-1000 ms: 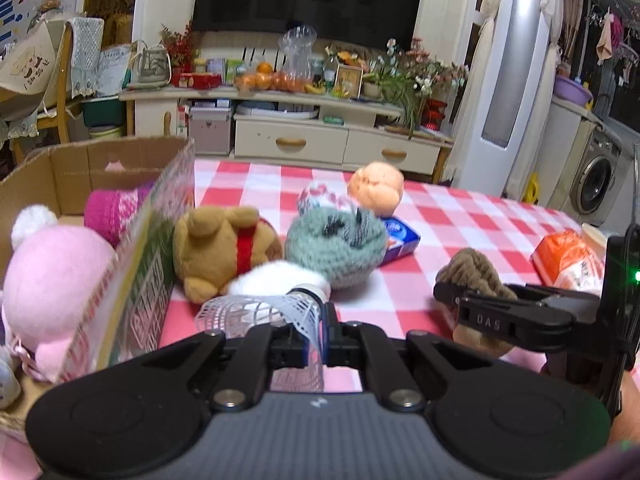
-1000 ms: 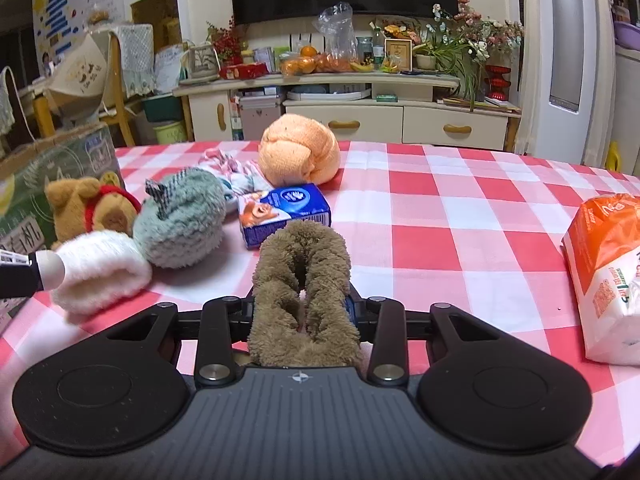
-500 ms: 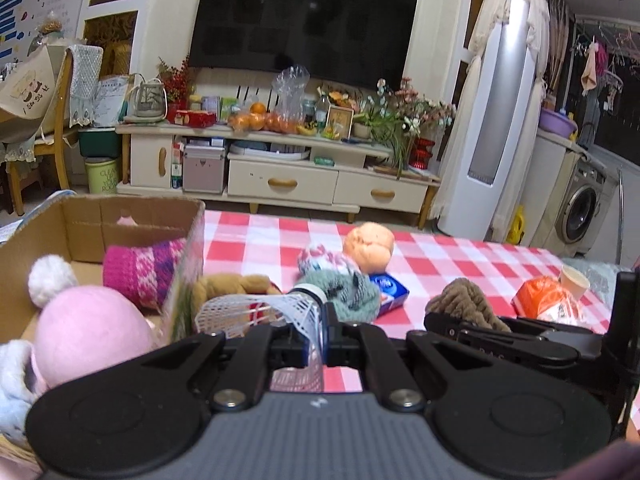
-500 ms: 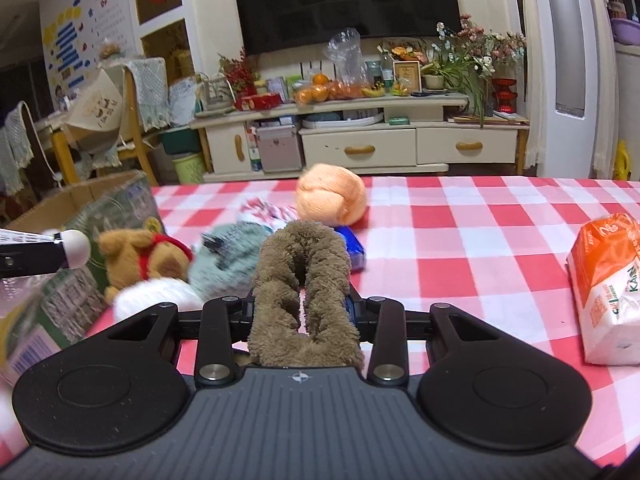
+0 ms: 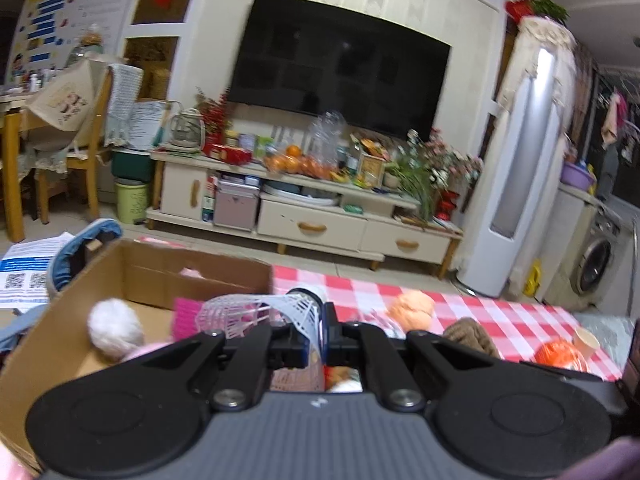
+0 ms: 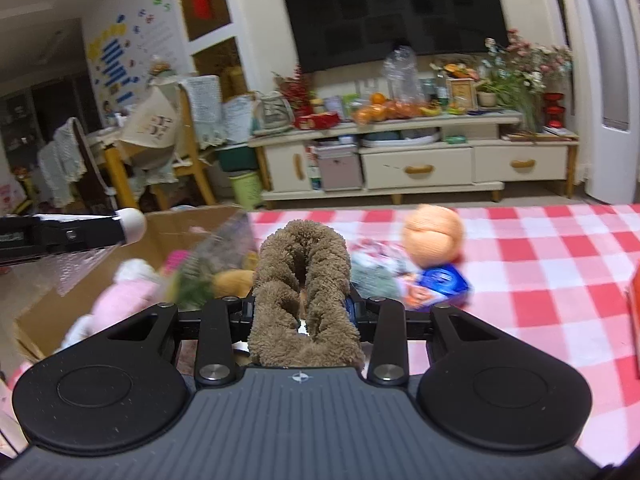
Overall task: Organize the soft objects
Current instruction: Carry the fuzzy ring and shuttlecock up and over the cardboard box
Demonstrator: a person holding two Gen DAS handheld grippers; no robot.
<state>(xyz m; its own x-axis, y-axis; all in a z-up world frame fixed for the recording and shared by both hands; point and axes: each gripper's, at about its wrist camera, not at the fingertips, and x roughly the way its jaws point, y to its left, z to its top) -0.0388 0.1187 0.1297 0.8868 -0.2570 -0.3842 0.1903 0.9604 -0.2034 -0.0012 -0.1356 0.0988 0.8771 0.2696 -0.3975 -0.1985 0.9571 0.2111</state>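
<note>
The left claw (image 5: 325, 330) is pinching a white plastic shuttlecock (image 5: 262, 310) by its skirt above the near edge of the cardboard box (image 5: 160, 276), while the right claw (image 6: 304, 308) is squeezing a brown fuzzy plush piece (image 6: 302, 276) over the red-checked worktop (image 6: 540, 280) just beside the box. The box is already holding a pink plush with a white pompom (image 5: 114, 328) and a magenta knit piece (image 5: 186, 316), so the sorting is looking partly done. Farther out, an orange plush ball (image 6: 434, 236), a grey-green knit item (image 6: 374, 280) and a yellow-brown bear (image 6: 234, 284) are lying outside it, waiting their turn.
</note>
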